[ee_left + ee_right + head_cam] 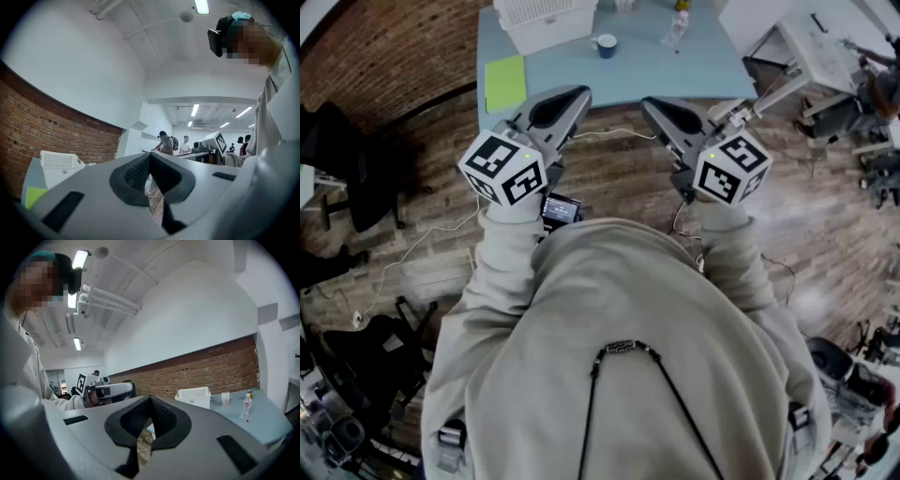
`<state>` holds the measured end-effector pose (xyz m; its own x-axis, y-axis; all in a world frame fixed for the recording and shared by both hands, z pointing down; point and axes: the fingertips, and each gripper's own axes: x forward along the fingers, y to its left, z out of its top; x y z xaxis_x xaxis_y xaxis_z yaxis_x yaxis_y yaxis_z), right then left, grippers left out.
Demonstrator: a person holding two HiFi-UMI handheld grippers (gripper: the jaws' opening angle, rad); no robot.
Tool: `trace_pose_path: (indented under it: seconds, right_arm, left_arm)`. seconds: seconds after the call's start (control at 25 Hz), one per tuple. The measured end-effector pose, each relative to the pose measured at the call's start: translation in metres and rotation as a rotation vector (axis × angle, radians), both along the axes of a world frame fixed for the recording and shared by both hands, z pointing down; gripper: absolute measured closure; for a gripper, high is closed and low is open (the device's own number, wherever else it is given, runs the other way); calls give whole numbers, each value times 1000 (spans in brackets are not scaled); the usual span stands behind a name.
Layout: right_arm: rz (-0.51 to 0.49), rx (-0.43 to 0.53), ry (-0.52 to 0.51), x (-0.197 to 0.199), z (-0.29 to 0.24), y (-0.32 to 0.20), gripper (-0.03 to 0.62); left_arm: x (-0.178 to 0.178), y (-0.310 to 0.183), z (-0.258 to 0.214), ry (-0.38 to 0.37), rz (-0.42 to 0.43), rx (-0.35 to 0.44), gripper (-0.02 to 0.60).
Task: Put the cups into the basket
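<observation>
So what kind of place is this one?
Probably a shared lab or workshop: brick wall, strip lights, a blue table holding a white basket, and people at benches behind.

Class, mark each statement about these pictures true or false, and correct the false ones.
1. The blue cup stands on the table, outside the white basket. True.
2. The right gripper holds the cup. False: its jaws are shut on nothing.
3. A green sheet lies on the table. True.
4. The clear bottle lies in the basket. False: it stands on the table, right of the cup in the head view.
</observation>
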<state>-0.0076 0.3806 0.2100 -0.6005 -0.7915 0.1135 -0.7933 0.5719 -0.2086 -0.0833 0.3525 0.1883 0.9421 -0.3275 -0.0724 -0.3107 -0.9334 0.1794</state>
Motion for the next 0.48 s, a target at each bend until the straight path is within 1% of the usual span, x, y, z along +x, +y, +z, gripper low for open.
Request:
trace_pose_path:
  seconds: [0.28, 0.4, 0.48]
  right_arm:
    - [-1, -3, -37, 2, -2, -7, 582]
    - [0, 0, -26, 4, -4, -7, 582]
    - [-5, -6, -36, 5, -2, -8, 582]
  left_arm:
    - [1, -4, -4, 3, 4, 5, 584]
    - [5, -4, -9, 7, 9, 7, 584]
    - [7, -2, -9, 7, 11, 6, 584]
